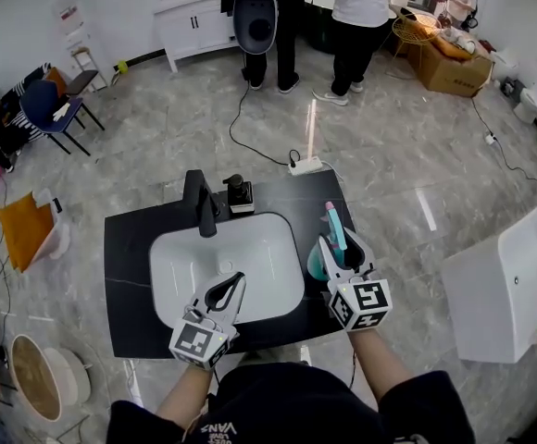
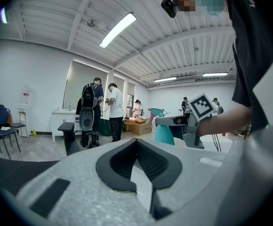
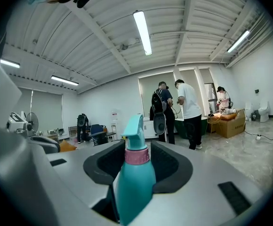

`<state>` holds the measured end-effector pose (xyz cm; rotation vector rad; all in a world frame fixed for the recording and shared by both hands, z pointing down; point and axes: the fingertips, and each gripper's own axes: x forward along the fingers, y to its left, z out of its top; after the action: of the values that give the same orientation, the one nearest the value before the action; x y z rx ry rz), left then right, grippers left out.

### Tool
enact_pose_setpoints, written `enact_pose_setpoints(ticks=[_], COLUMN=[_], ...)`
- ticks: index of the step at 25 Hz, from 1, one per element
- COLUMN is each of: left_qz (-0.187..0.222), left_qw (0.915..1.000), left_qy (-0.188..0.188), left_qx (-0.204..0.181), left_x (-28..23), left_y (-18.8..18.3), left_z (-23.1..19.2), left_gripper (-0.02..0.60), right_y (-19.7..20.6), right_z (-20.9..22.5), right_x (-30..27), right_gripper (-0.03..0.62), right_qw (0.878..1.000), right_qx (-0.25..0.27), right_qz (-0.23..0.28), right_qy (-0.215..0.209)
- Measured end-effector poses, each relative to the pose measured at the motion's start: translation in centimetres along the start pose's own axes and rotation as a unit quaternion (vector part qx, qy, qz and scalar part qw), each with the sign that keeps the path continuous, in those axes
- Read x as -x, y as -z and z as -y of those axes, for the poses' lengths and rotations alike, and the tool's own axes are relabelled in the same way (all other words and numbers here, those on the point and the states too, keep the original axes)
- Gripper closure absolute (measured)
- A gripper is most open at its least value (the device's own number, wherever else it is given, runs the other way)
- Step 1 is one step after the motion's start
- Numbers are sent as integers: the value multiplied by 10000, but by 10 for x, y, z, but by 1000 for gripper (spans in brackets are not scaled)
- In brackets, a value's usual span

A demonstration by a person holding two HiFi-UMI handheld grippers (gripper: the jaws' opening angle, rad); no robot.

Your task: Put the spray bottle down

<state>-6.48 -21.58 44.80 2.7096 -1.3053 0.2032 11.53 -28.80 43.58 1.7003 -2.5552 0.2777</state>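
In the head view my right gripper (image 1: 335,250) is shut on a teal spray bottle (image 1: 328,241) with a pink collar, over the right part of the black counter (image 1: 130,248) beside the white sink basin (image 1: 185,271). I cannot tell whether the bottle's base touches the counter. The bottle (image 3: 134,173) stands upright between the dark pads in the right gripper view, nozzle pointing away. My left gripper (image 1: 232,283) hovers over the basin's front rim, its tips together with nothing held. The left gripper view shows its own tips (image 2: 136,141) meeting and the bottle (image 2: 164,130) off to the right.
A black faucet (image 1: 200,203) and a dark soap dispenser (image 1: 239,194) stand at the back of the basin. A power strip (image 1: 305,166) with cables lies on the floor behind. People (image 1: 361,17) stand far back. A white fixture (image 1: 509,285) is at the right, a blue chair (image 1: 46,109) at the left.
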Motion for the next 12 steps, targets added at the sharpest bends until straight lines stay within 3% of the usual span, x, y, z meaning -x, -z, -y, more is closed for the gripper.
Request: enact_pose_setpoints(ticks=[12], left_qz=[-242], left_qw=[9992], left_qy=[185], left_qx=[268], left_x=[-37], left_y=[27], left_z=[-47], left_gripper=[576], right_y=[3], right_z=[18], right_x=[-110], right_gripper=[434], right_qw=[9998], right_qx=[86], right_qz=[165], right_qy=[-19])
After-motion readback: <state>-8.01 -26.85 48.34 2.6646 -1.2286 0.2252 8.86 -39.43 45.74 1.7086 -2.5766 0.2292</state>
